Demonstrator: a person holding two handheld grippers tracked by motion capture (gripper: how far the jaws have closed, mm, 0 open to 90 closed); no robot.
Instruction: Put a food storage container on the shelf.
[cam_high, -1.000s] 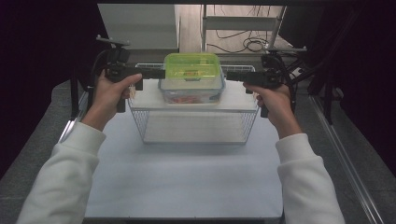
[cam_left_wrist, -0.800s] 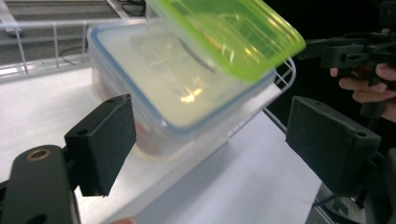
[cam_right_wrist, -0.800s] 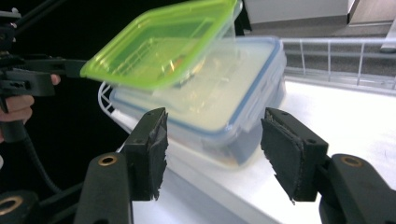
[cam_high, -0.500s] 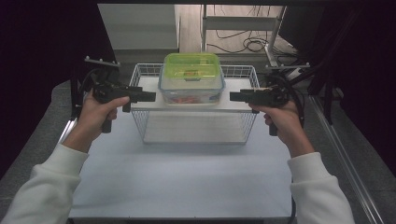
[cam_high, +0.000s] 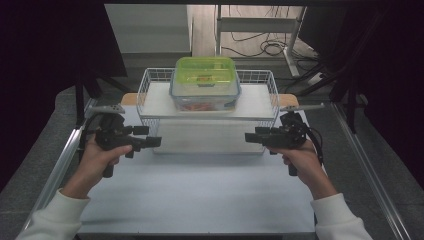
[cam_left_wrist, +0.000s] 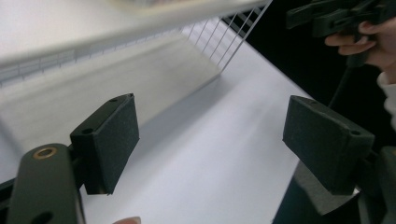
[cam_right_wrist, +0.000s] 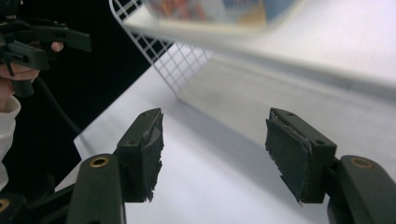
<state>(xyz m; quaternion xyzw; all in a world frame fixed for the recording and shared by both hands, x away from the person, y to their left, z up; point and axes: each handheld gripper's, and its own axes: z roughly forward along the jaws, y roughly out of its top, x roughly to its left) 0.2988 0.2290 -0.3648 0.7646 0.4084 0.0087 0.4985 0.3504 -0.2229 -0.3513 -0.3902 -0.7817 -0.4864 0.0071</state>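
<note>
One wire basket (cam_high: 150, 82) stands on the white table (cam_high: 200, 190), a white board (cam_high: 255, 102) across its top. One green-lidded container (cam_high: 206, 75) sits centred on that board, long axis running left-right. Two grippers flank the basket's front: left gripper (cam_high: 154, 142) and right gripper (cam_high: 251, 137), both spread wide and empty.

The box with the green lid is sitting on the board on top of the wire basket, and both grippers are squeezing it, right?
Not quite. The box does sit on the board over the wire basket, but the high view shows both grippers, left and right, open and clear of it.
</note>
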